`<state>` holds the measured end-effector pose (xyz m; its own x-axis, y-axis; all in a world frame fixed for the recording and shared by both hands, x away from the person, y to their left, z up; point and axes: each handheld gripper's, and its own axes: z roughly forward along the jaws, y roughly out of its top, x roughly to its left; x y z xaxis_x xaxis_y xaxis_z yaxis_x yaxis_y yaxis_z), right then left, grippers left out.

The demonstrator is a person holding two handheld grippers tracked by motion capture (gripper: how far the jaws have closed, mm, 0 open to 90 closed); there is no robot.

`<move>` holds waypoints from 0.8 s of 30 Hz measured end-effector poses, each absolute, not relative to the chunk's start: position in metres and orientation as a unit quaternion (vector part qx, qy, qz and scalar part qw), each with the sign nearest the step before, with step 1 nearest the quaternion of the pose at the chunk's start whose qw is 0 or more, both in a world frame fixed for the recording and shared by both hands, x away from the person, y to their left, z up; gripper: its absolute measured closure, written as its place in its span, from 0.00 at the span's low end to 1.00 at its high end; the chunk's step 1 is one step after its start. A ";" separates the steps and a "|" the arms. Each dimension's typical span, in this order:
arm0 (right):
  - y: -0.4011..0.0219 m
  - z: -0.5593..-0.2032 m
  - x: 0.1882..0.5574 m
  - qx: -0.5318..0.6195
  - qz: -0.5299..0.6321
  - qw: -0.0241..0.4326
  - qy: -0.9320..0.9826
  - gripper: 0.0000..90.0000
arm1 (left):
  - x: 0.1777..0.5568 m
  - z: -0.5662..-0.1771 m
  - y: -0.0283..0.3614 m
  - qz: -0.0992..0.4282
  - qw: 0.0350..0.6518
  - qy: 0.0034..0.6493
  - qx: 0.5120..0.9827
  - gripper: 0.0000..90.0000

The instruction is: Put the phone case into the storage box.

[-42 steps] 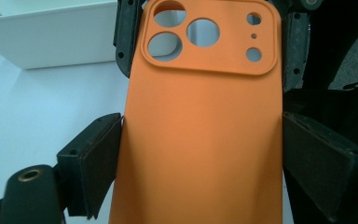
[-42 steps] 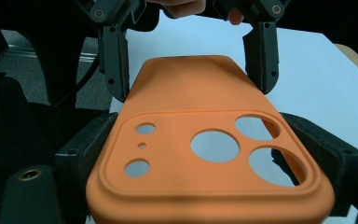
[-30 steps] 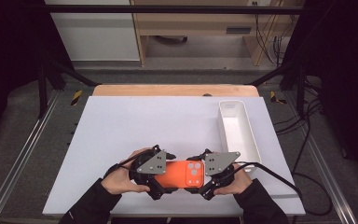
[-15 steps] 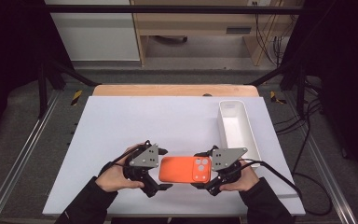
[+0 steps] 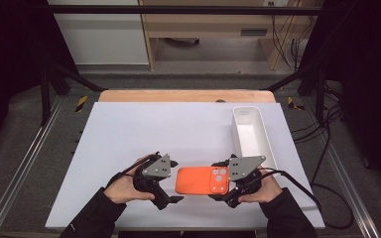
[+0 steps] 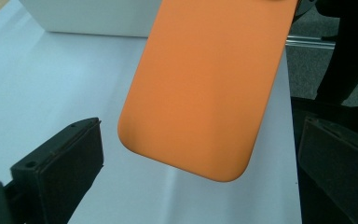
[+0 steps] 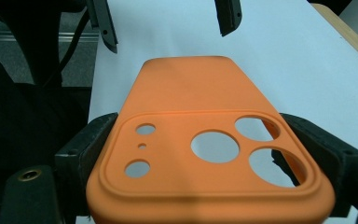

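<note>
High view shows the orange phone case near the table's front edge, clamped at its camera end by the right gripper, while the left gripper has let go, fingers spread; the white bin looks the likely destination.

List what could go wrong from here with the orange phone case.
1. The right gripper clamps the orange phone case at its camera end alone, so the long free end may sag or twist in the grip.
2. The left gripper has just been opening, with the free end between its pads untouched; moving off could clip that end.
3. The case seems held above the white table, so a slip would drop it short of the white tray.
</note>
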<state>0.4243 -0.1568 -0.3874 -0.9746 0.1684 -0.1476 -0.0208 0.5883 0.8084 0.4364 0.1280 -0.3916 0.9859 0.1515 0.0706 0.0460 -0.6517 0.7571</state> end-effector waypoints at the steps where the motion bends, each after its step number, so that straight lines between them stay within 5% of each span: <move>1: -0.158 -0.387 0.425 0.043 0.450 0.102 0.886 0.18 | 0.436 -0.393 0.127 0.060 0.412 0.053 0.908 0.00; 24: -0.151 -0.394 0.424 0.048 0.399 0.074 0.913 0.18 | 0.435 -0.411 0.110 0.042 0.362 0.033 0.931 0.00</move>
